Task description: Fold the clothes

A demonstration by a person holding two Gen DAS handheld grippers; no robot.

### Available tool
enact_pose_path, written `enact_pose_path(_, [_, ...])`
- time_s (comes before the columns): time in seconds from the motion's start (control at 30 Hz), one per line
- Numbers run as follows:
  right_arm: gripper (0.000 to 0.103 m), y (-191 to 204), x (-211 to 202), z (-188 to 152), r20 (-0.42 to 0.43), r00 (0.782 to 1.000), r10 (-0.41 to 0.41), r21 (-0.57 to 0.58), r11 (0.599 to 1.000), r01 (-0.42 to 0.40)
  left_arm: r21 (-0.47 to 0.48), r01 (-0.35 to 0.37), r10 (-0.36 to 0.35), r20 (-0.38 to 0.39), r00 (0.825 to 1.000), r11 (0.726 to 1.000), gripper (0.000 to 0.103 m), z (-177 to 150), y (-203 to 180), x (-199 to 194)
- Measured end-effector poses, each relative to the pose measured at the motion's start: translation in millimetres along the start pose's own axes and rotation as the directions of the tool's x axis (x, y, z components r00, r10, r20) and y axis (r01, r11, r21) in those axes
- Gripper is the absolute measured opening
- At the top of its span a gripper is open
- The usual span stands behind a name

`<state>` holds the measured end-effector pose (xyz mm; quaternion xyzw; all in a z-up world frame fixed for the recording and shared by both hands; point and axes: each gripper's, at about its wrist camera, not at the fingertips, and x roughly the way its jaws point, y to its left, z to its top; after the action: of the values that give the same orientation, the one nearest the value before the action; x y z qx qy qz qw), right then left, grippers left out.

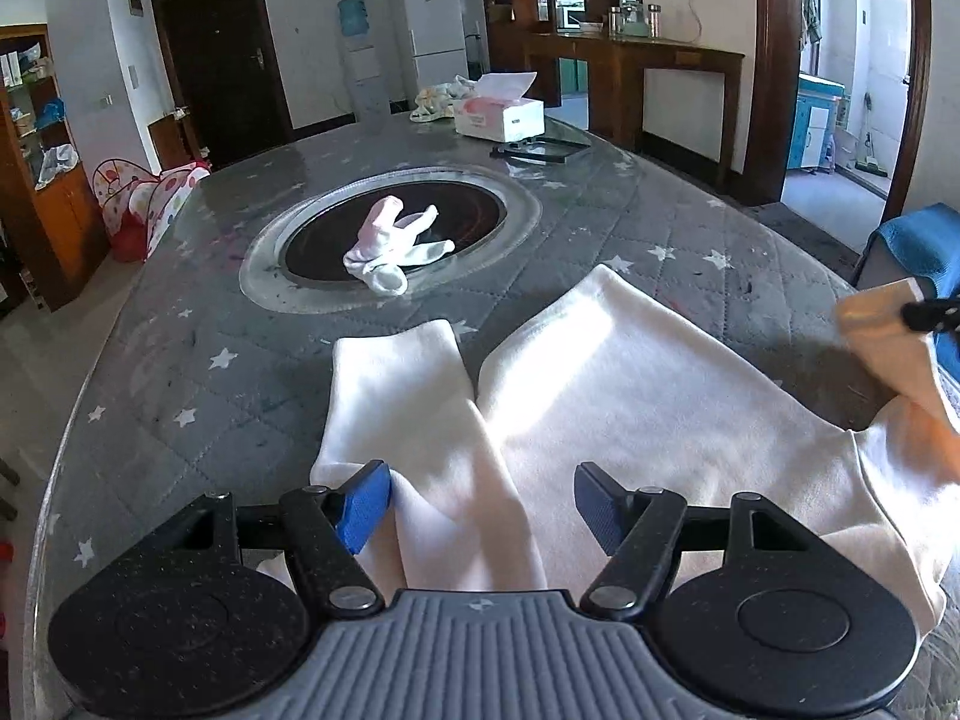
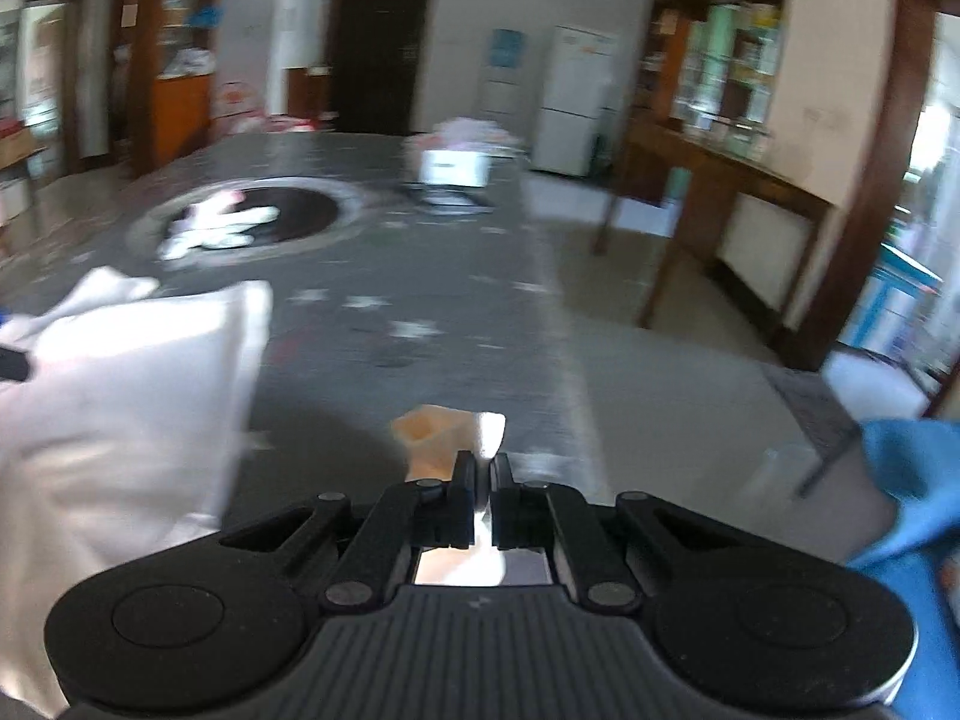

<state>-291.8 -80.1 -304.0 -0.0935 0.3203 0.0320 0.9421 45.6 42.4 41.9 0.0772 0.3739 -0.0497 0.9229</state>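
Your left gripper (image 1: 483,507) hangs with jaws apart over the white garment (image 1: 630,396), spread at the table's (image 1: 240,372) near edge. Your right gripper (image 2: 483,468) is clamped on its lifted cuff (image 2: 447,429) at the right edge.

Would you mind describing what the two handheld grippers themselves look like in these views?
The left gripper has matte black linkage arms with silver pivot pins, blue textured pads on its fingers, two round black discs and a grey ribbed body. The right gripper shares that black linkage, discs and ribbed grey body; its pads are hidden. No cables or sleeves show.
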Motion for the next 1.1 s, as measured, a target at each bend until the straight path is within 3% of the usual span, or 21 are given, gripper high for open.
enact_pose_path(0.1, [0.004,-23,1,-5,-0.020,0.995,-0.096,0.049,0.994,0.097,0.009,-0.002,0.002,0.000,1.000,1.000,0.071,0,-1,3])
enact_pose_path(0.23, [0.013,-44,-2,-11,-0.043,0.989,-0.145,0.109,0.983,0.149,-0.001,-0.005,0.005,-0.011,1.000,1.000,0.069,-1,2,10])
enact_pose_path(0.33, [0.019,-43,-11,-12,-0.021,0.991,-0.133,0.104,0.985,0.134,-0.011,-0.009,0.008,-0.012,1.000,1.000,0.055,-1,7,11])
enact_pose_path(0.4, [0.029,-36,-16,-11,-0.006,0.996,-0.094,0.091,0.991,0.095,-0.015,-0.011,0.011,-0.013,1.000,1.000,0.043,-2,10,12])
enact_pose_path(0.47, [0.031,-25,-20,-10,0.008,0.999,-0.043,0.062,0.997,0.043,-0.028,-0.011,0.011,-0.011,1.000,1.000,0.038,-2,14,12])
enact_pose_path(0.53, [0.033,-10,-22,-8,0.013,1.000,0.011,0.028,1.000,-0.011,-0.047,-0.004,0.003,-0.012,1.000,0.999,0.039,-1,18,11])
enact_pose_path(0.6, [0.037,5,-24,-7,0.013,0.997,0.070,0.004,0.998,-0.070,-0.041,0.000,0.000,0.009,1.000,0.999,0.049,2,16,7])
enact_pose_path(0.7, [0.039,27,-25,-6,0.008,0.990,0.143,-0.031,0.989,-0.142,-0.014,-0.009,0.009,0.031,0.999,1.000,0.050,8,9,7])
enact_pose_path(0.83, [0.040,53,-24,-5,-0.005,0.977,0.213,-0.063,0.975,-0.213,0.010,0.004,-0.004,-0.004,1.000,1.000,0.050,12,6,23])
enact_pose_path(0.87, [0.041,57,-24,-4,-0.008,0.975,0.223,-0.068,0.972,-0.223,0.017,0.002,-0.001,-0.016,1.000,1.000,0.047,12,6,27])
enact_pose_path(0.9, [0.041,61,-24,-5,-0.011,0.973,0.233,-0.071,0.970,-0.233,0.021,-0.003,0.004,-0.030,1.000,1.000,0.034,11,7,31])
enact_pose_path(0.97, [0.041,66,-24,-5,-0.019,0.968,0.250,-0.077,0.965,-0.250,0.014,-0.004,0.005,-0.041,0.999,1.000,0.023,7,13,33])
enact_pose_path(1.1, [0.041,76,-19,-10,-0.048,0.960,0.277,-0.101,0.955,-0.280,-0.041,0.025,-0.025,-0.001,1.000,0.999,0.010,5,30,14])
